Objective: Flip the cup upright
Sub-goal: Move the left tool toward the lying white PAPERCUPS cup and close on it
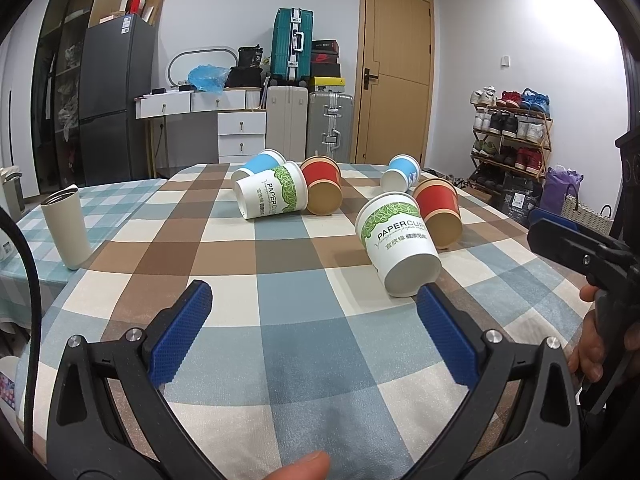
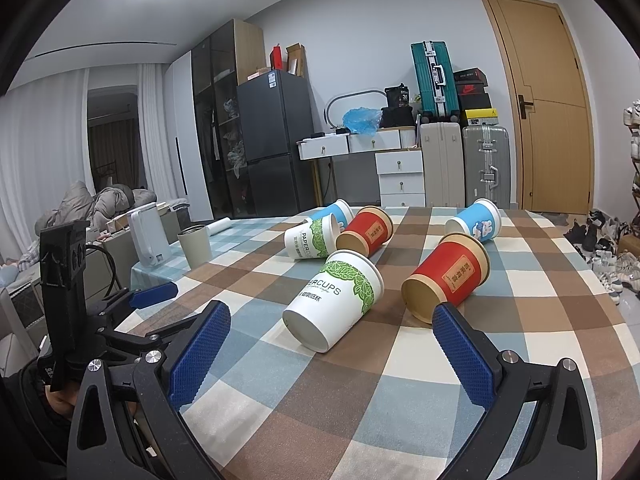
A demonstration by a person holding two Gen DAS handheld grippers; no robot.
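Note:
Several paper cups lie on their sides on the checked tablecloth. The nearest is a white and green cup, also in the right wrist view, its base towards me. A red cup lies beside it and shows in the right wrist view. Farther back lie another white and green cup, a red cup and two blue cups. My left gripper is open and empty, just short of the near white cup. My right gripper is open and empty, its jaws either side of that cup's base.
A beige tumbler stands upright at the table's left edge, with a white kettle behind it. Suitcases, drawers, a fridge and a shoe rack stand beyond the table. The right gripper's body shows at the left view's right edge.

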